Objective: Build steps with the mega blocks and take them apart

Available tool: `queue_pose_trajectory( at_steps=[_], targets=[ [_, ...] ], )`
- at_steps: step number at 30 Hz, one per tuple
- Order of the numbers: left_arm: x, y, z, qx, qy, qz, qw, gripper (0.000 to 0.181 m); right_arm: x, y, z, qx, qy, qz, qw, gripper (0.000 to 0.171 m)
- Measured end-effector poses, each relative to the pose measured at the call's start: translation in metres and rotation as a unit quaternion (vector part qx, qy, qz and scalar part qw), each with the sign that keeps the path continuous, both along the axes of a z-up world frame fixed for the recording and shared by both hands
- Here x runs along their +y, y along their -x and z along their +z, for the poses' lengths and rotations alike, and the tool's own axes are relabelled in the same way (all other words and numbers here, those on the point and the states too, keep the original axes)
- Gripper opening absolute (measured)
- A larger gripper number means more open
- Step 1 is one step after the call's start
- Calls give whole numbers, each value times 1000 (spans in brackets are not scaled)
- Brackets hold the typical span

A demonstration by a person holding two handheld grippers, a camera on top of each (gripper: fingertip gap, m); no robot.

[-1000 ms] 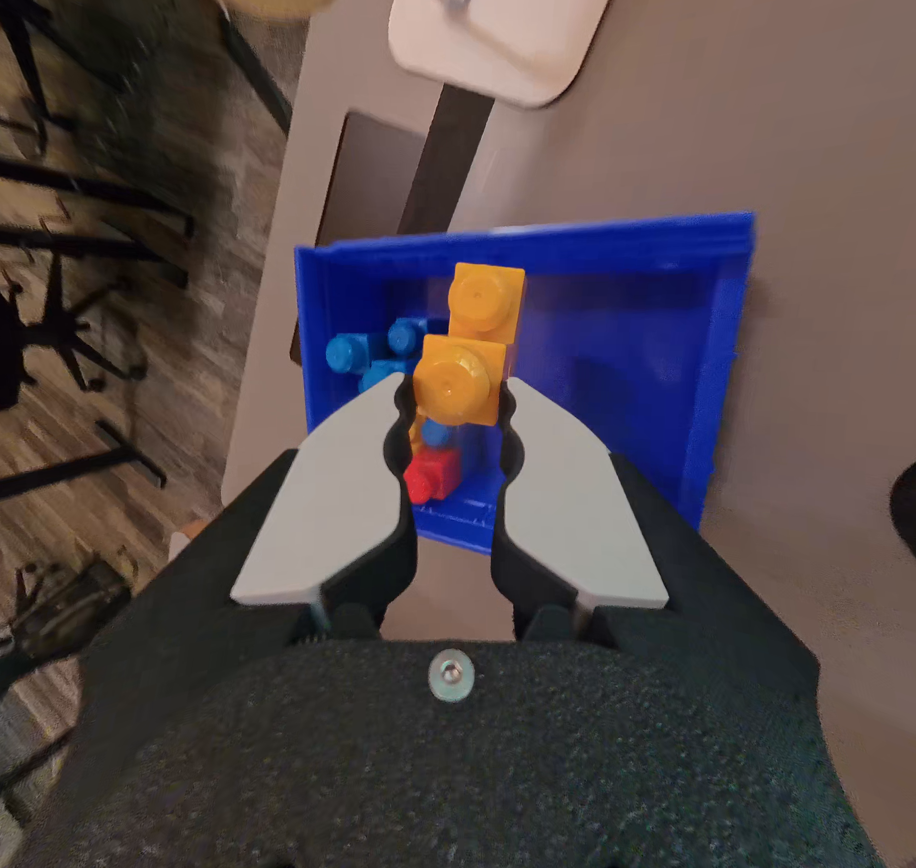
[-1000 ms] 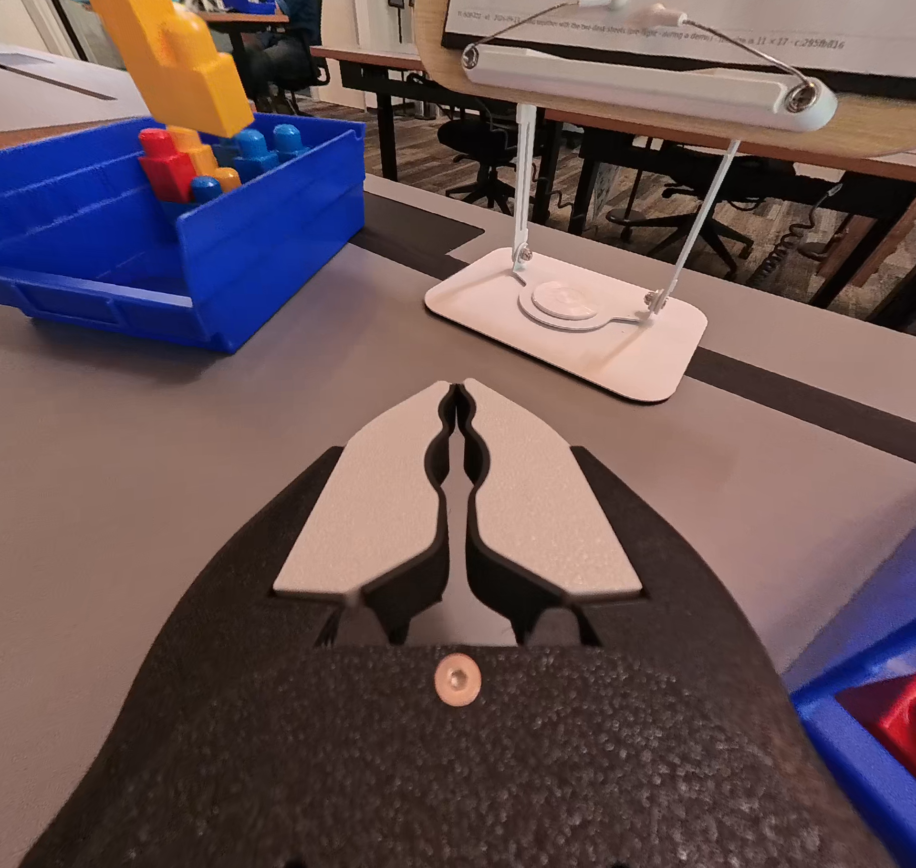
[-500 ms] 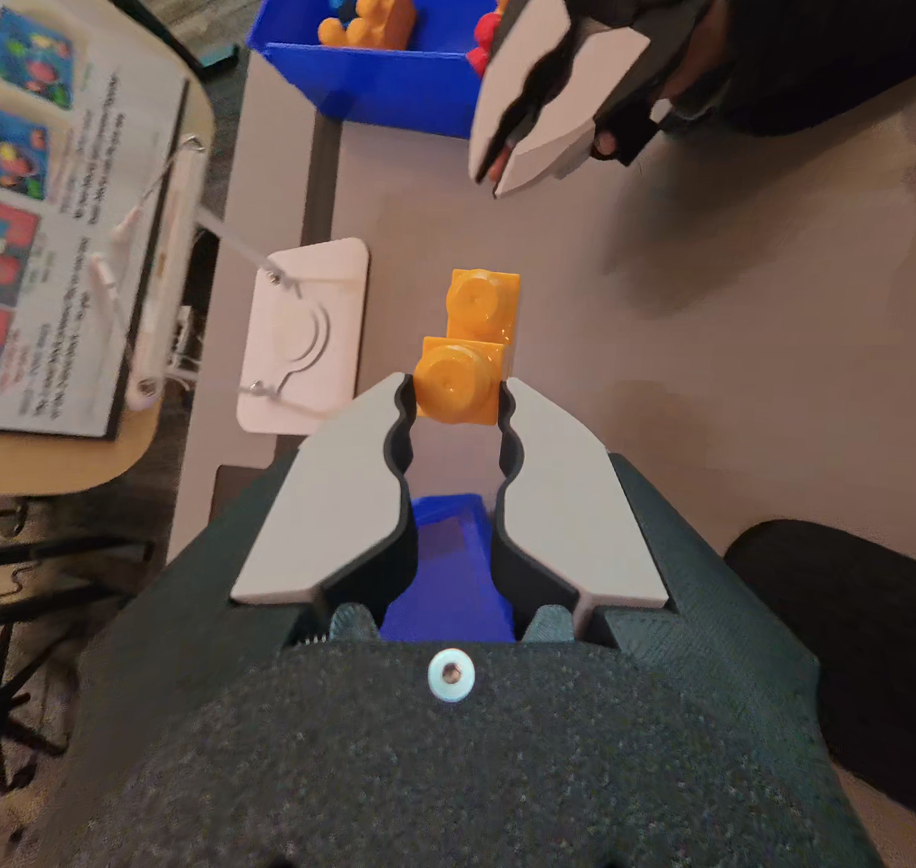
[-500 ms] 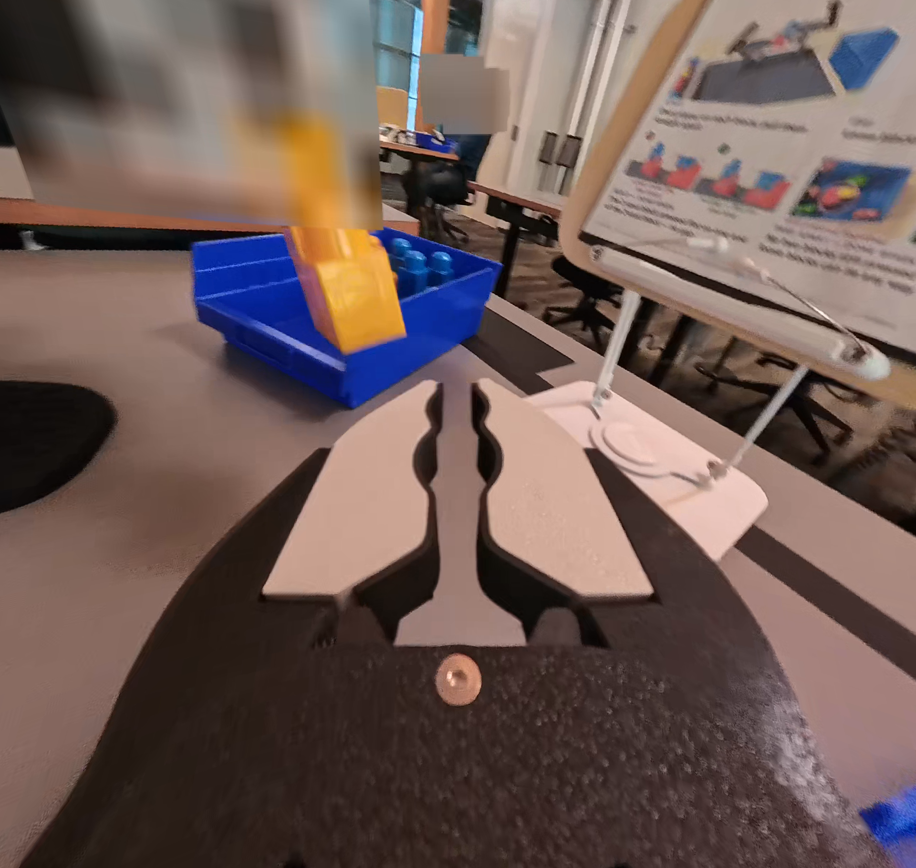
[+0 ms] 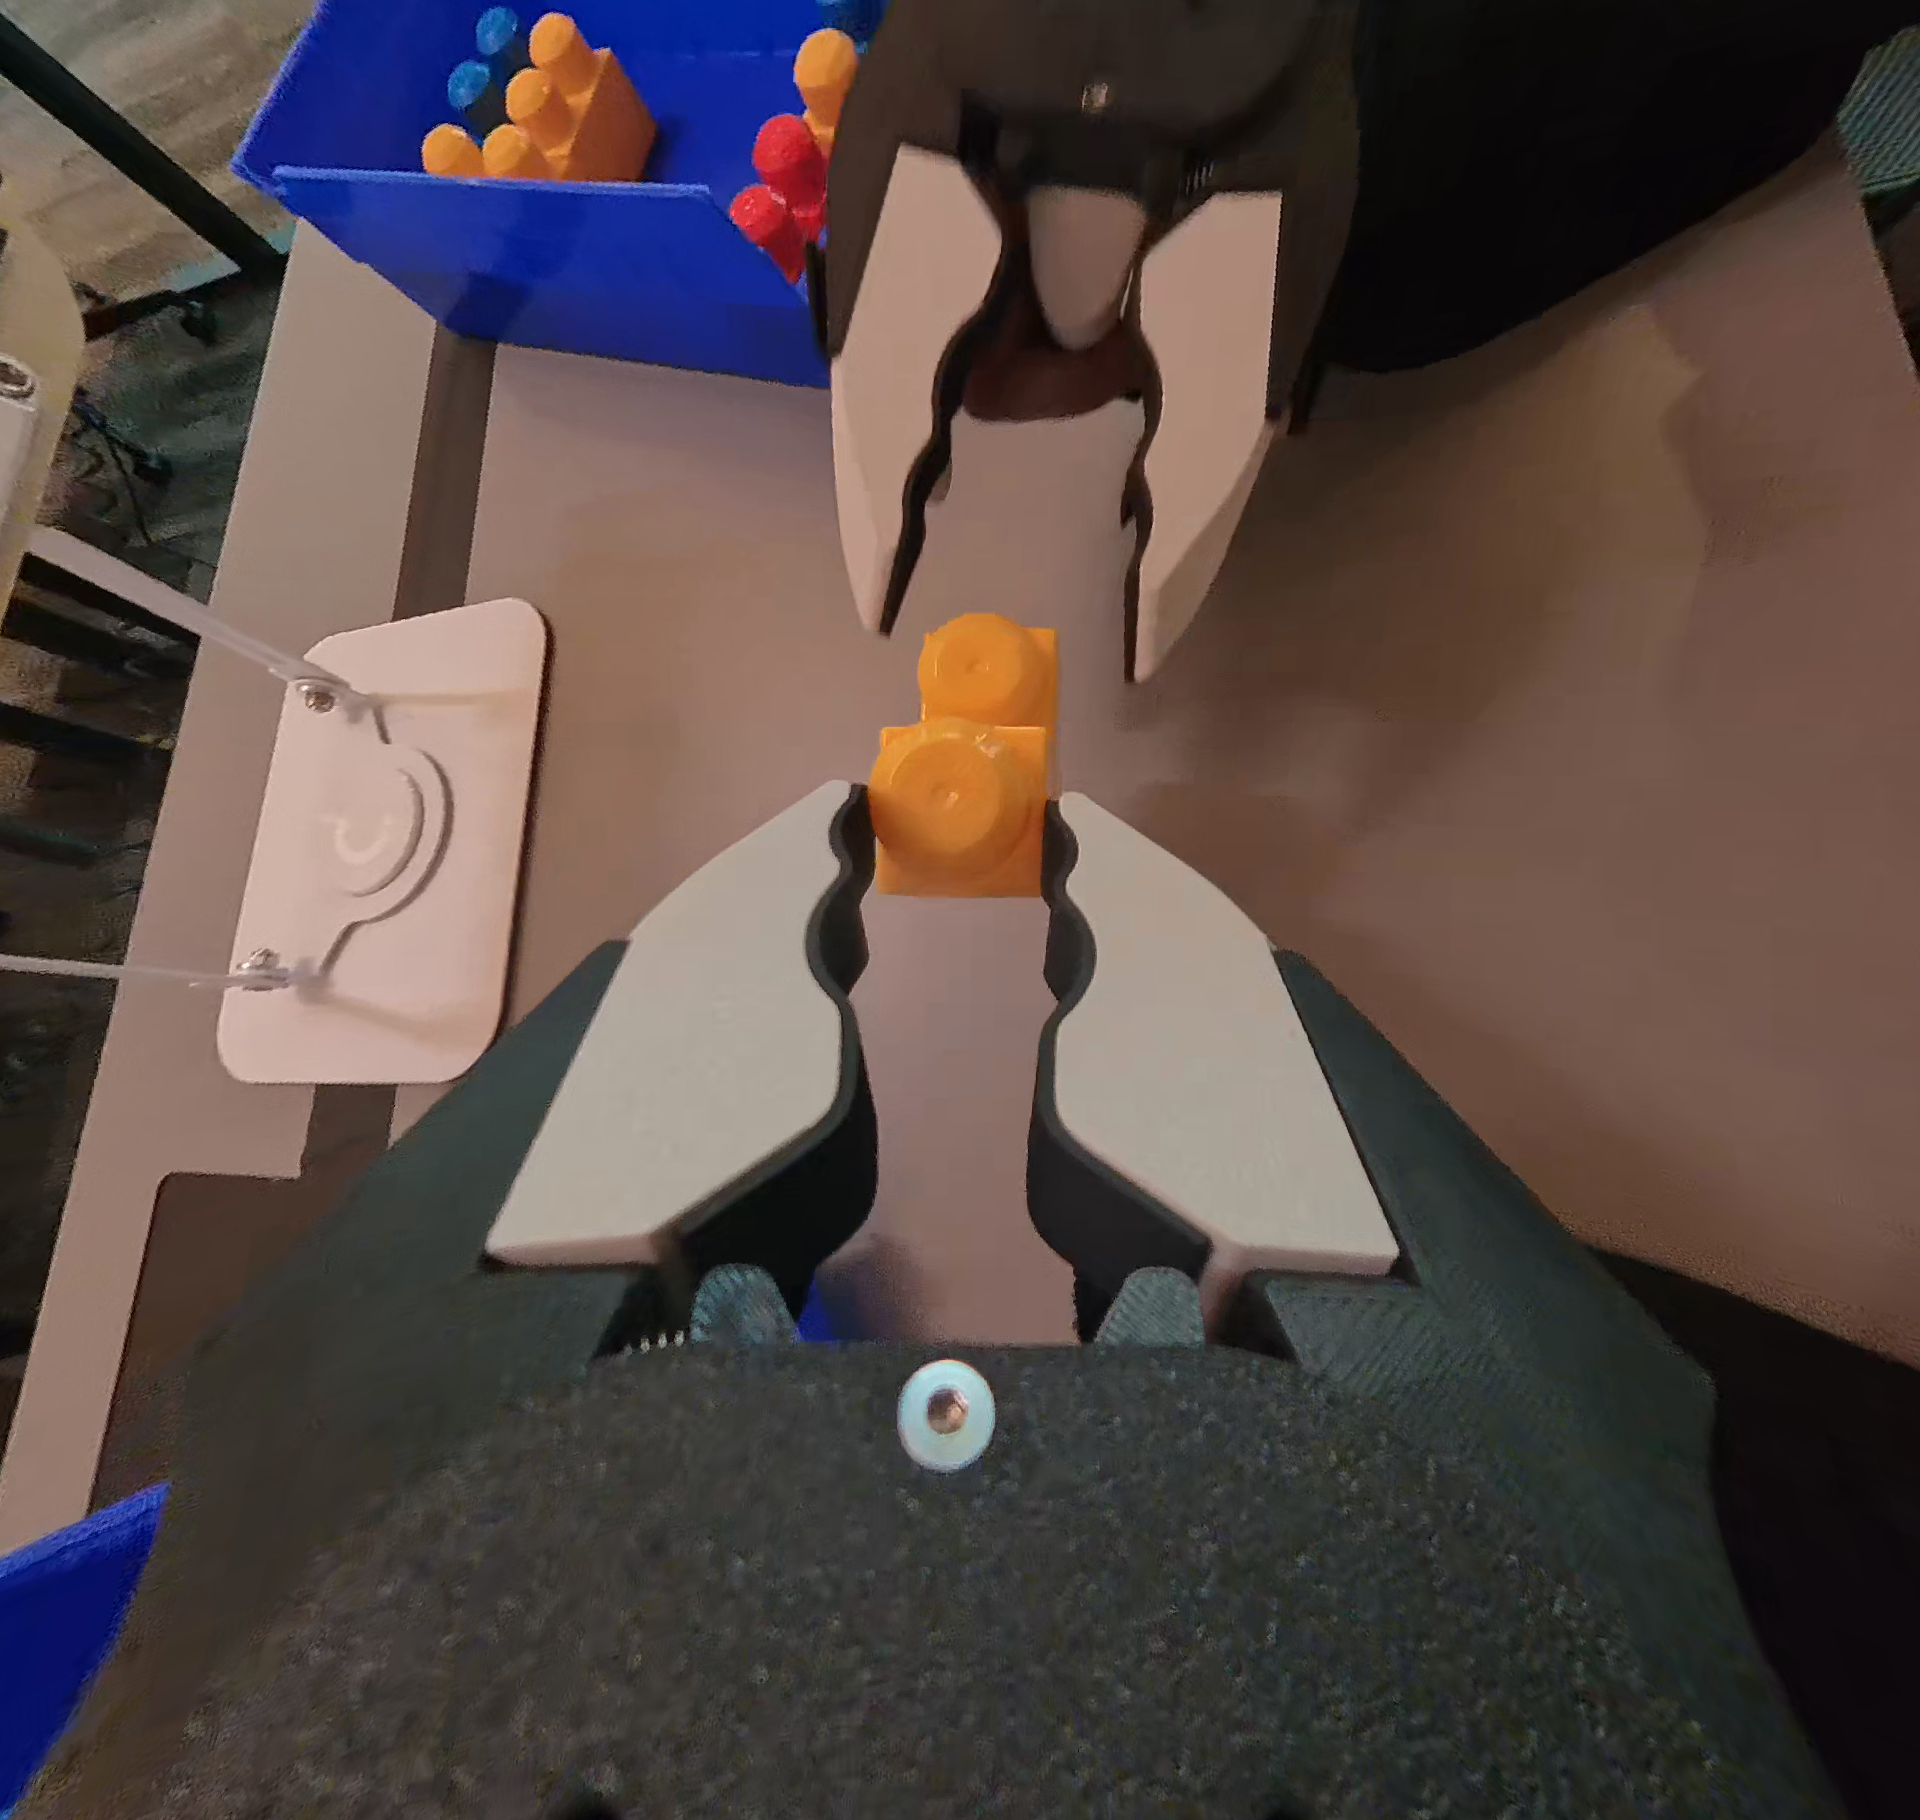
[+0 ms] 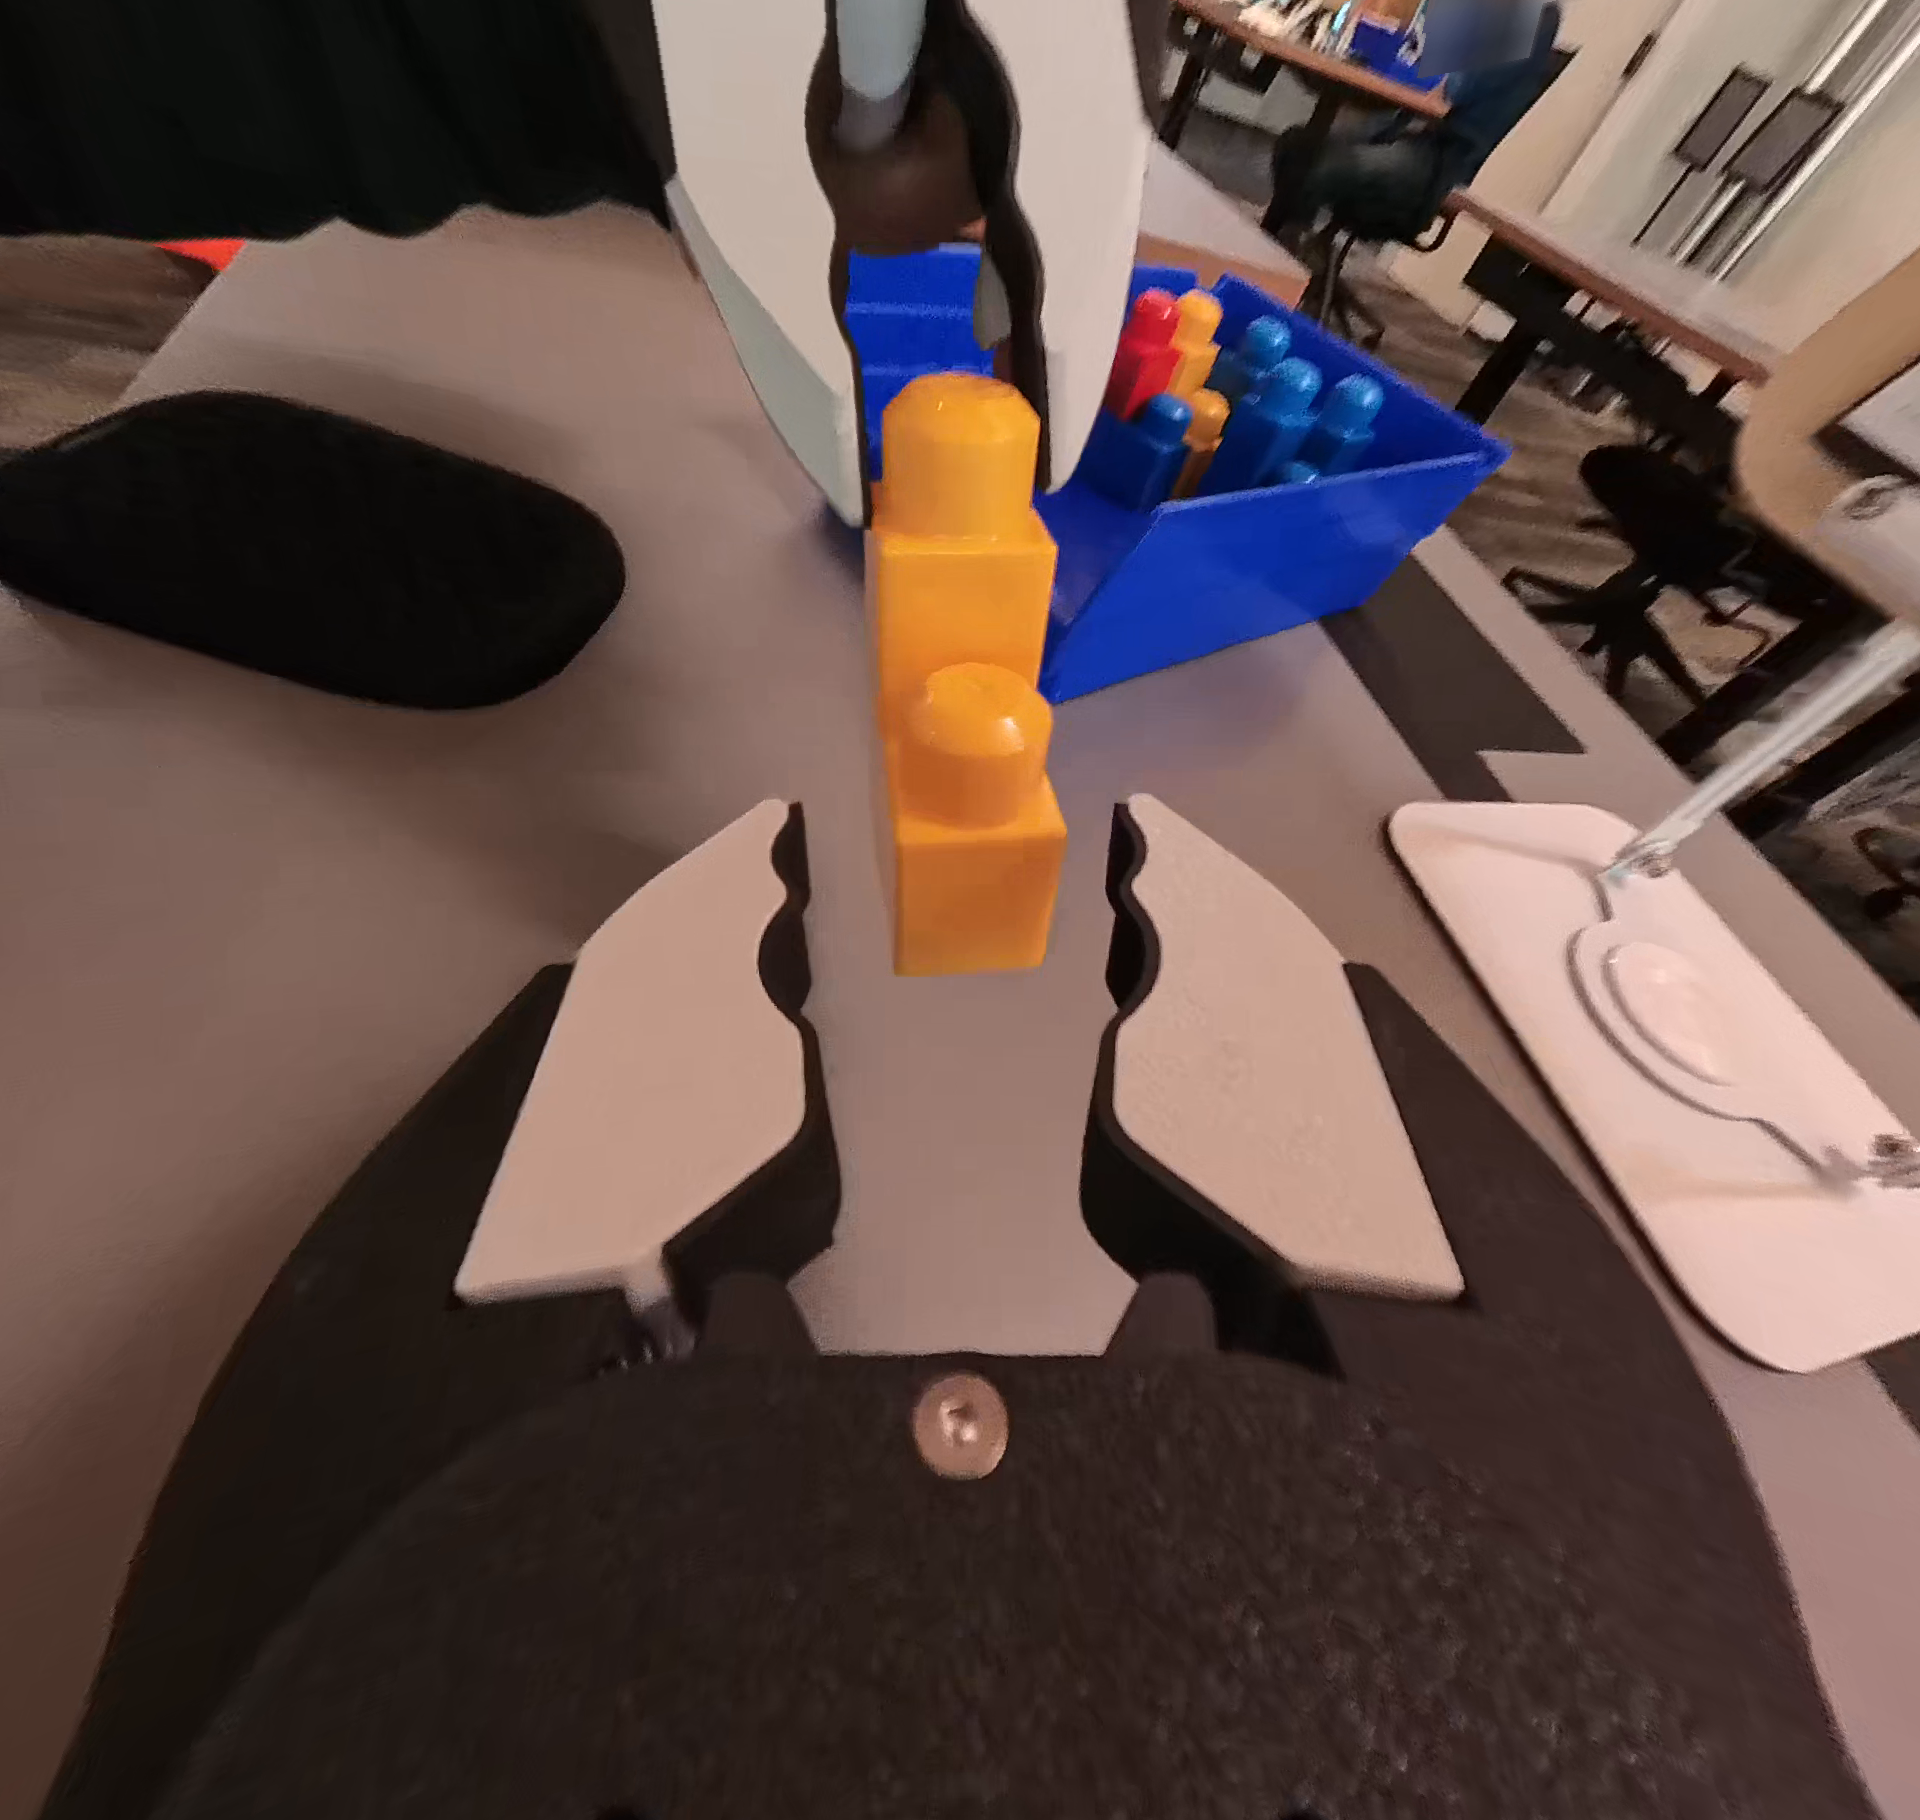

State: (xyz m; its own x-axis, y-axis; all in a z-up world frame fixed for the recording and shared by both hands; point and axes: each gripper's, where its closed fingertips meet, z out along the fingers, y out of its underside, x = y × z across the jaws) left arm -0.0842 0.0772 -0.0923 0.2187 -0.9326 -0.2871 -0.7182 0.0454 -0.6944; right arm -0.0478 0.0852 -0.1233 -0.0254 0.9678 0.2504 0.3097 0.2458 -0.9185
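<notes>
In the left wrist view we see the left gripper [image 5: 954, 814] clamped on the upper block of the orange step stack [image 5: 961, 804], its two pale fingertips pressed against the block's left and right sides. The stack's lower stud juts forward beyond the tips. Facing it, the right gripper [image 5: 1006, 653] has its jaws spread wide, its tips just beside that far stud, one on each side, not touching it. Behind, on the grey table [image 5: 1455, 783], a blue bin [image 5: 540, 253] holds orange, red and blue blocks. A white stand base [image 5: 384, 835] lies to the left.

In the right wrist view we see the right gripper [image 6: 956, 814] with fingers parted, and the orange step stack [image 6: 966, 690] standing between and just ahead of the tips, with gaps on both sides. The left gripper [image 6: 951, 482] comes down from above, its fingers pinching the top block around its stud. A second blue bin [image 6: 1247, 565] of blocks sits behind the stack, a black pad [image 6: 301, 544] lies to the left, and the white stand base [image 6: 1662, 1064] lies at right.
</notes>
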Motion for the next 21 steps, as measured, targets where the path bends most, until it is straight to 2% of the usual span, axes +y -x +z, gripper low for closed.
queue_pose_trajectory(
  at_steps=[4, 5, 6, 9, 16, 18, 21],
  targets=[
    [-5, -10, -2, -27, 5, -13, 1000, 28, -1, 6, -21, -31, 4, -2, 1000, 56],
    [-6, -11, -4, -31, 7, -15, 999, 28, 1, 8, -24, -31, 6, -6, 999, 52],
    [-7, -14, -6, -36, 11, -20, 999, 28, 3, 8, -29, -35, 9, -13, 999, 40],
    [-7, -17, -12, -41, 13, -21, 999, 28, 4, 9, -37, -41, 16, -8, 999, 37],
    [-7, -21, 0, -98, -1, -17, 995, 28, 2, 8, -28, -16, 34, 2, 999, 37],
    [-5, -22, 6, -123, -11, -9, 992, 46, 2, 6, -22, 0, 47, 4, 999, 37],
    [-4, -22, 14, -163, -17, 0, 987, 53, 5, 2, -9, 31, 64, 4, 997, 37]
  ],
)
